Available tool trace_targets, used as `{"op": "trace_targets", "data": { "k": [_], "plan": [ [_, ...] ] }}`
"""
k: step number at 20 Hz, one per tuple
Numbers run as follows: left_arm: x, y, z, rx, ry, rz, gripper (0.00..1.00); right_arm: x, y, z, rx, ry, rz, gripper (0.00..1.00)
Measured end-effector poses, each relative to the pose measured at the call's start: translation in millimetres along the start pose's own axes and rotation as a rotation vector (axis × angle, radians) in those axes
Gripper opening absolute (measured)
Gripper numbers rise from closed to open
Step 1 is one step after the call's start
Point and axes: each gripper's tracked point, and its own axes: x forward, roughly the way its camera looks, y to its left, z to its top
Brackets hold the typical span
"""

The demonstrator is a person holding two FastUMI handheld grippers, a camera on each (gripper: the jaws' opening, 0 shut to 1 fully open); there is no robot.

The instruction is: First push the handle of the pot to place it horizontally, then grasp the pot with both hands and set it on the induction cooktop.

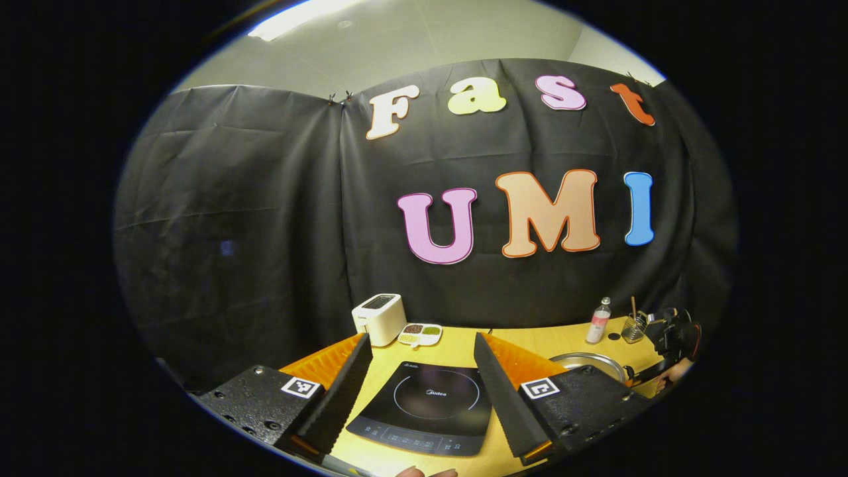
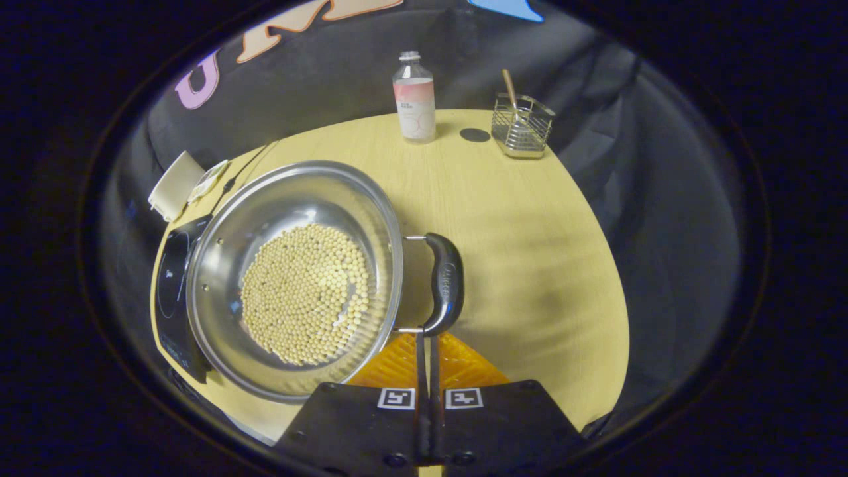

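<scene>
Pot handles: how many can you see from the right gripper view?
1: the black handle on the pot's right side, just ahead of the right gripper. An opposite one may be hidden.

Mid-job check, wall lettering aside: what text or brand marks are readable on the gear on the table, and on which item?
"Midea": centre of the induction cooktop, left gripper view.
Cooktop control strip: printed marks, too small to read.
Pot handle: a raised word along it, too blurred to read.
Bottle: label print, too small to read.
</scene>
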Motion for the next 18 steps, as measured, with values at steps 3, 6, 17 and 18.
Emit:
{"op": "trace_targets", "data": {
  "k": [3, 6, 17, 18],
  "plan": [
    [6, -2, -2, -0.008, 0.007, -0.029, 0.9, -1, -2, 2, -0.004, -0.006, -0.033, 0.0],
    [19, -5, -8, -0.014, 0.006, -0.074, 0.94, -15, -3, -1, -0.024, -0.031, -0.069, 0.0],
    [77, -54, -68, -0.157, 0.172, -0.296, 0.95, -88, 12, 12, 0.105, -0.211, -0.075, 0.08],
    [78, -65, -78, -0.156, 0.197, -0.324, 0.95, -94, 12, 11, 0.119, -0.218, -0.079, 0.02]
  ]
}}
